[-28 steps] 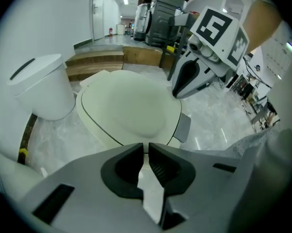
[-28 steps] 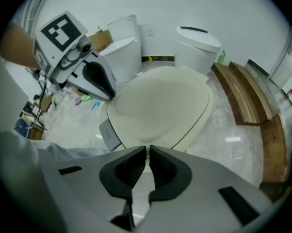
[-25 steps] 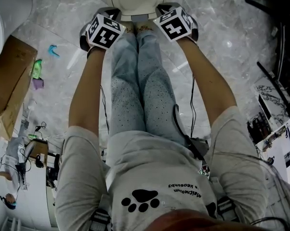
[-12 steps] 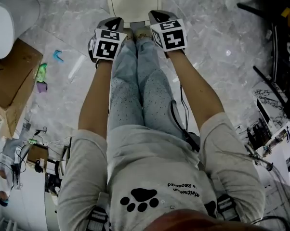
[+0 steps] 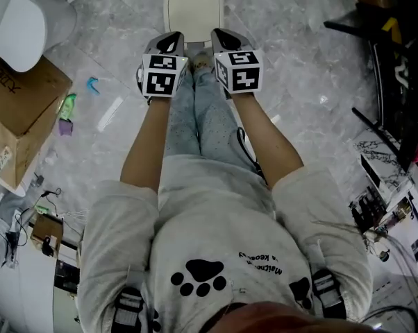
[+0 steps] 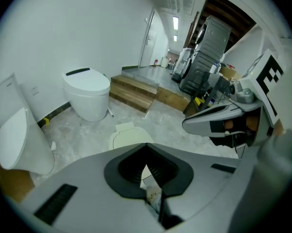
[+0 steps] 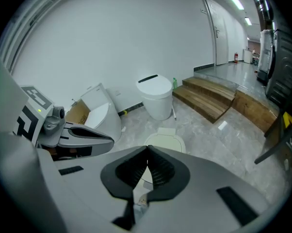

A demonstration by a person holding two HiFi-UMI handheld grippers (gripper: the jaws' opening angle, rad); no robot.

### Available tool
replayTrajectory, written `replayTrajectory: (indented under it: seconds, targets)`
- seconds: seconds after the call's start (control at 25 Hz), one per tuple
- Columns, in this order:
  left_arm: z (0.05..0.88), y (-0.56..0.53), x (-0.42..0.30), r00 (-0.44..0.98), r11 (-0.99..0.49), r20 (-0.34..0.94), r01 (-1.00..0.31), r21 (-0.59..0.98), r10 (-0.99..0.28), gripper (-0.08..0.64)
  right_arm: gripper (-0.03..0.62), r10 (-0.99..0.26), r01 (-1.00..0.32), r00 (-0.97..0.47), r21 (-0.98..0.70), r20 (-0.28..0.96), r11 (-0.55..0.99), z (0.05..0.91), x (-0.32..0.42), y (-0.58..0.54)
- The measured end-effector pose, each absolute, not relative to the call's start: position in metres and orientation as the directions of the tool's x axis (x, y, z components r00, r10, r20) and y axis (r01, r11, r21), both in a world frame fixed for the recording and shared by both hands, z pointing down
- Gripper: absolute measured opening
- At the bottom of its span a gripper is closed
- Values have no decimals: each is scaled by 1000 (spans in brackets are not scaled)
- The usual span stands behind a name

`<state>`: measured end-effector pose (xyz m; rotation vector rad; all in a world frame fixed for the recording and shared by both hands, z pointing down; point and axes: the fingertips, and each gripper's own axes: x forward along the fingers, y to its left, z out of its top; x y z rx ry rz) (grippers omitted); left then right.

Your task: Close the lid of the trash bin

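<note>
The trash bin (image 5: 193,9) stands on the floor in front of the person's feet, with its cream lid (image 6: 130,139) lying flat and shut on top. Both grippers hang in the air above it, side by side, and touch nothing. My left gripper (image 5: 173,40) is shut, its dark pads meeting at the tips (image 6: 146,148) with nothing between them. My right gripper (image 5: 219,36) is shut and empty as well (image 7: 147,149). The lid (image 7: 165,141) shows just beyond the right gripper's tips. Each gripper appears at the side of the other's view.
A white toilet (image 6: 86,93) stands by the wall beyond the bin. Another white toilet (image 5: 21,19) and a cardboard box (image 5: 21,109) are at the left. Wooden steps (image 7: 209,96) lie further back. Dark equipment (image 5: 396,82) crowds the right. Small litter (image 5: 92,85) dots the marble floor.
Both grippers have risen together, away from the bin and toward the head camera. The bin looks smaller and farther off, its lid flat.
</note>
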<state>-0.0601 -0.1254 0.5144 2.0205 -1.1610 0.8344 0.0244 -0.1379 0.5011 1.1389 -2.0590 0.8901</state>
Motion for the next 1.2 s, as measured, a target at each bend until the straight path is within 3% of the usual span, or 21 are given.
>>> replayTrajectory:
  seconds: [0.44,0.8,1.2]
  targets:
    - [330,-112,-58,385,-375,643,-913,160,-662,18,32,-656,-879,-453,-179,604,443,310,28,-122]
    - [167,-101,-48,404,-415,424,-907,72,-810,18,32,-790,-872,-482,-120,379,474,149,30,-101]
    - [79,-50,-49,403,-418,271,-909,4,-874,18,32,-832,-850,-520,-21,192,526,63,28,-39]
